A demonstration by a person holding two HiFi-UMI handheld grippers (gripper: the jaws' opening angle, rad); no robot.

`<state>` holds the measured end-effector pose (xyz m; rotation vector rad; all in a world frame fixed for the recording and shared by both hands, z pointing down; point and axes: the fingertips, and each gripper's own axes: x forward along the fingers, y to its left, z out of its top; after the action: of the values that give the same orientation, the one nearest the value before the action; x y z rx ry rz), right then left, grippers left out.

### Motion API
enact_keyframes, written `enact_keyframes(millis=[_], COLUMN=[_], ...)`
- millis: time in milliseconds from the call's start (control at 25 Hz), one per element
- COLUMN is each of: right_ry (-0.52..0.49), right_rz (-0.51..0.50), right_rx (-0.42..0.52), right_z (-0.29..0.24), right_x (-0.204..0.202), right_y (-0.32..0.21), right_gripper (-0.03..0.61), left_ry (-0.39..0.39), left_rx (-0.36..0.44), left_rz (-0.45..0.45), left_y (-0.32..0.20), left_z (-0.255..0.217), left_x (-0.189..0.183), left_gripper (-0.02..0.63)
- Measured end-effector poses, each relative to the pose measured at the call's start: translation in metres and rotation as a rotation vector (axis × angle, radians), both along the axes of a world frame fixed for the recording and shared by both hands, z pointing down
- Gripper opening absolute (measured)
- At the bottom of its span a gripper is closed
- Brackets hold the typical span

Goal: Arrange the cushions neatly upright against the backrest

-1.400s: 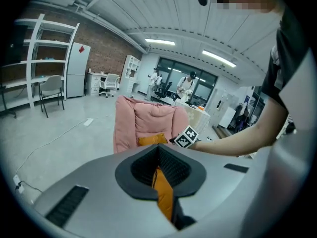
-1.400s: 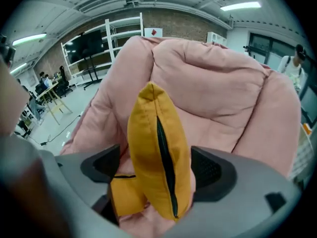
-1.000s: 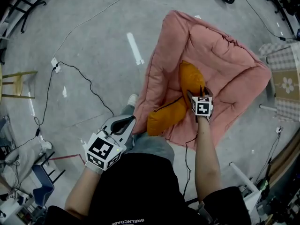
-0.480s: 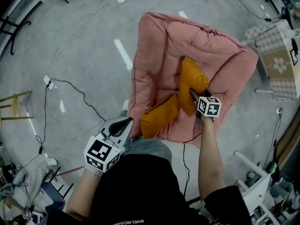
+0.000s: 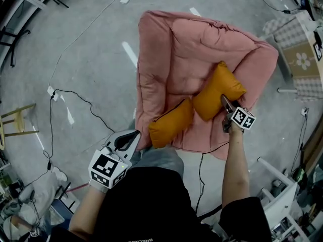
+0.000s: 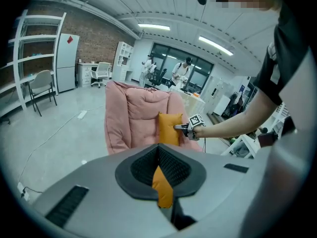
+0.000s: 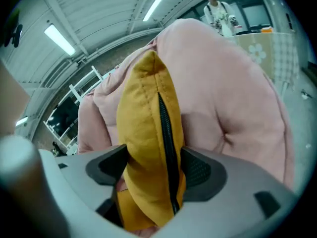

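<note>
A pink padded armchair (image 5: 197,44) holds two orange cushions. My right gripper (image 5: 223,101) is shut on the right-hand cushion (image 5: 217,92) at its near edge, and that cushion slants toward the right armrest. In the right gripper view the pads squeeze the zip edge of this cushion (image 7: 146,123); the jaws have just closed in on it and then eased slightly. The second cushion (image 5: 170,122) lies at the seat's front left. My left gripper (image 5: 135,133) hangs shut and empty just left of it, off the chair. The second cushion (image 6: 162,187) shows through the gap under the tips.
A checked table with a flowered box (image 5: 303,54) stands right of the chair. Cables (image 5: 75,97) cross the floor at left, near a wooden stool (image 5: 17,120). A white frame (image 5: 275,185) stands at lower right. People (image 6: 181,71) stand far behind the chair.
My right gripper has swung right and rolled, carrying its cushion from the seat's middle toward the right armrest, where it now slants. The left gripper has barely shifted.
</note>
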<state>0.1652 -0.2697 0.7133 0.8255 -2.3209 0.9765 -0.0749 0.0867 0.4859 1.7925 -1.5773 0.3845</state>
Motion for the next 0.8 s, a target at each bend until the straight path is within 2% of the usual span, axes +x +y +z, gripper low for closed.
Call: enact_keyframes(millis=[120,240,480,600,720,800], right_ry=[-0.021,-0.003,0.224,0.316,0.377,0.431], right_rz=[0.138,0.198,0.247,0.257,0.225,0.213], right_rx=[-0.029,-0.027,0.129,0.206,0.217,0.174], right_z=[0.006,0.008,-0.022,-0.039,-0.035,-0.016], right_x=[0.018,0.028,0.023,0.004,-0.023,-0.033], right_y=[-0.009,-0.01,0.005,0.02,0.035,0.037], right_gripper=[0.345,0.39,0.388,0.404,0.444,0.462], left_ry=[0.003,0.004,0.013,0.014,0.018,0.017], left_rx=[-0.001,0.001,0.012,0.017,0.016,0.013], left_rz=[0.002,0.018,0.062,0.076,0.083,0.087], left_y=[0.002,-0.001,-0.018,-0.025,-0.027,-0.028], left_z=[0.003,0.006,0.002,0.0,-0.001,0.001], left_x=[-0.004,-0.005,-0.008,-0.01,-0.011,-0.012], left_gripper=[0.012,0.012,0.012,0.012,0.012,0.012])
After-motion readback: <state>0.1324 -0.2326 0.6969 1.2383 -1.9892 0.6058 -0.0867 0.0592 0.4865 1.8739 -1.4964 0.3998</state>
